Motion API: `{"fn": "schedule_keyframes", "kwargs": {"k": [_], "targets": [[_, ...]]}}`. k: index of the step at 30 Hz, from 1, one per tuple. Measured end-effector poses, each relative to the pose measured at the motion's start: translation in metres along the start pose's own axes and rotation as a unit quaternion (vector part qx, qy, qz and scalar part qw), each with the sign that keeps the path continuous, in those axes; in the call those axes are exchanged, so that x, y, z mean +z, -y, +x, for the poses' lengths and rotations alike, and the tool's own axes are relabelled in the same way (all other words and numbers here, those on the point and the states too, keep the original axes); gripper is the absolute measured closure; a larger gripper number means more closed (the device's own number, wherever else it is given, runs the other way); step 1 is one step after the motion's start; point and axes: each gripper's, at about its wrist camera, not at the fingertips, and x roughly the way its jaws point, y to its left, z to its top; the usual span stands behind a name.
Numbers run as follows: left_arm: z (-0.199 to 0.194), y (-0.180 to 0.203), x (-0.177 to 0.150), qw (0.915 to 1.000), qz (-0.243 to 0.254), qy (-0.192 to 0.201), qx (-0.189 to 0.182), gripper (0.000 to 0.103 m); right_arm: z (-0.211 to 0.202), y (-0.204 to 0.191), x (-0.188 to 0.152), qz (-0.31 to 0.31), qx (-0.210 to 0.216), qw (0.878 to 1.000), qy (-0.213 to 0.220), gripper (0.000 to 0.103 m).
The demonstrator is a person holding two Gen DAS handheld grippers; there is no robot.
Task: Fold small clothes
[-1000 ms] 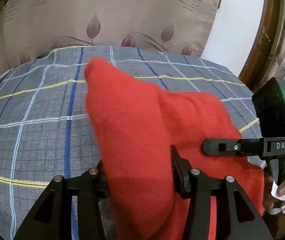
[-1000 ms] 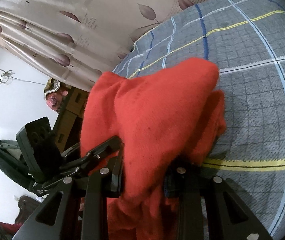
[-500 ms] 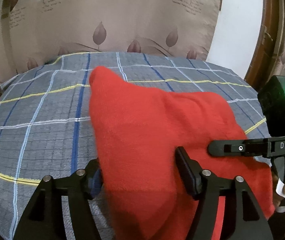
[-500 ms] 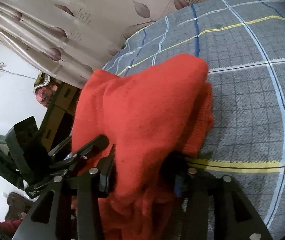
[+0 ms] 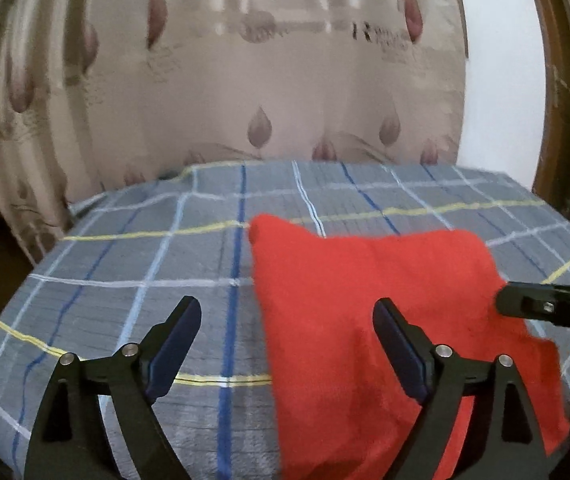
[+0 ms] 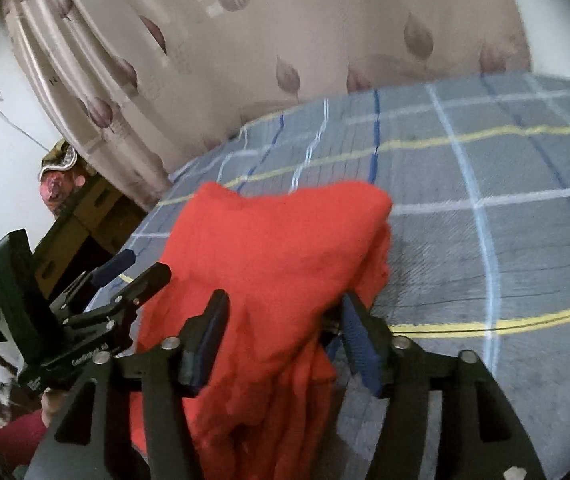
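Both grippers have just been opening and lifting back from the red garment (image 5: 385, 320), which a second ago was clamped between each pair of pads. The left gripper (image 5: 287, 334) now stands wide open: its left finger is over bare bedcover, its right finger rests against or just above the cloth, and only the garment's left edge lies between them, unpinched. The right gripper (image 6: 283, 332) is open too, though less wide; a hump of red cloth lies between its pads, and I cannot tell whether the right pad touches it.

The garment lies folded on the checked bedcover (image 5: 125, 264), near the front edge, its long axis running away from the person toward the curtain (image 5: 245, 80). Seen from the left wrist, most of it lies right of the left gripper's centre line, with one corner pointing toward the curtain. The right gripper sits over the near right end, so it looks the better placed for any further tuck or smoothing there.

Beyond the bed's left side stand cardboard boxes (image 6: 85, 208). Nothing else lies on the cover; the only crowding is the two grippers close together at the front edge.
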Motion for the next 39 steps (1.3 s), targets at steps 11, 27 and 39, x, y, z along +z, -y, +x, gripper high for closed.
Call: {"fn": "schedule_keyframes", "kwargs": {"k": [11, 27, 39], "targets": [[-0.066, 0.000, 0.024, 0.9938, 0.005, 0.099, 0.052, 0.000, -0.058, -0.051, -0.019, -0.057, -0.037, 0.995, 0.077, 0.024], [-0.107, 0.004, 0.050, 0.9927, -0.015, 0.119, -0.011, 0.000, -0.081, -0.069, -0.021, -0.075, -0.034, 0.991, 0.101, 0.015], [-0.095, 0.008, 0.043, 0.9947, -0.027, 0.097, 0.021, 0.000, -0.085, -0.073, -0.021, -0.076, -0.048, 0.990, 0.107, 0.008]]}}
